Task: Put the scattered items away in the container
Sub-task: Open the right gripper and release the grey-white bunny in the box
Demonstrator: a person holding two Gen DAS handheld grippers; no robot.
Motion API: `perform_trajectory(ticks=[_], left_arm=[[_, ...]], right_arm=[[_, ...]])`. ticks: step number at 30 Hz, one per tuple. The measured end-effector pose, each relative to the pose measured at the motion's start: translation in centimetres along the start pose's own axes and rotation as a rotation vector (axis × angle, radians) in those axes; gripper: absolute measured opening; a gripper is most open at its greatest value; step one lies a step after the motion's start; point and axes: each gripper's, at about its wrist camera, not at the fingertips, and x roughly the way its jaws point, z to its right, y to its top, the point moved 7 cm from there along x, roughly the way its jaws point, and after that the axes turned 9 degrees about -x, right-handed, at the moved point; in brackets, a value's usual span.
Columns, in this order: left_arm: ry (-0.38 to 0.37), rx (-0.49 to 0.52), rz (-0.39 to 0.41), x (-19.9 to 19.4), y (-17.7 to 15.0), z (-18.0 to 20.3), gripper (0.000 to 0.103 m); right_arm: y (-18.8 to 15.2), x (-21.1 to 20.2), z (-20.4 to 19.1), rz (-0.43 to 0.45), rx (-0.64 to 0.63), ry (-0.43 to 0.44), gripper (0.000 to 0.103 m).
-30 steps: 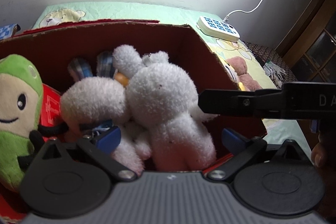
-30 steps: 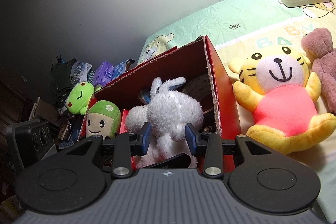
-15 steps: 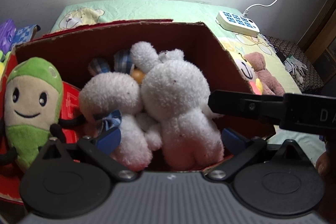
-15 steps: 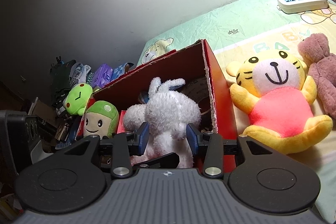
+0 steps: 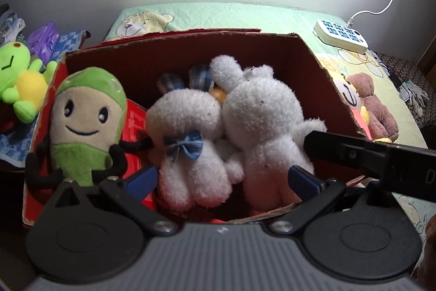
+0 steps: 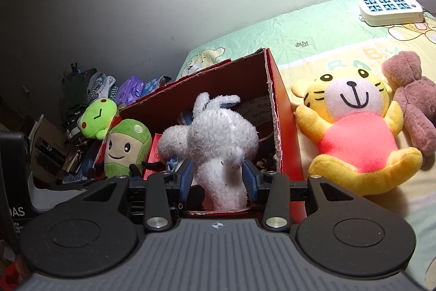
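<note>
A red cardboard box [image 5: 190, 51] holds a big white rabbit [image 5: 267, 122], a smaller white rabbit with a blue bow [image 5: 188, 127] and a green-capped doll [image 5: 87, 116]. My left gripper [image 5: 222, 179] hangs wide open at the box's near edge, both rabbits beyond its pads. In the right wrist view my right gripper [image 6: 218, 179] straddles the big rabbit [image 6: 218, 138] low on its body. Its jaws stand narrow, with a thin dark gap at the left pad. One of its fingers [image 5: 354, 152] reaches the rabbit's side. The rabbit rests in the box [image 6: 283, 127].
On the bedsheet right of the box lie a yellow tiger in a pink shirt [image 6: 354, 132] and a brown bear [image 6: 408, 100]. A white power strip [image 6: 392, 10] sits by the wall. A green frog plush [image 6: 95, 116] and clutter pile up left of the box.
The left wrist view has tipped and drawn back, showing more of the box and the whole green doll. The right pads have eased slightly apart around the big rabbit.
</note>
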Motion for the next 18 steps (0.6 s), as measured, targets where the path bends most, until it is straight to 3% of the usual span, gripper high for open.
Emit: perform_trajectory(ticks=[18], left_arm=[[0.09,-0.011,0.079,-1.9,-0.6,0.0,0.102]], right_arm=[[-0.9,-0.9,0.1,0.038,0.016,-0.004,0.042]])
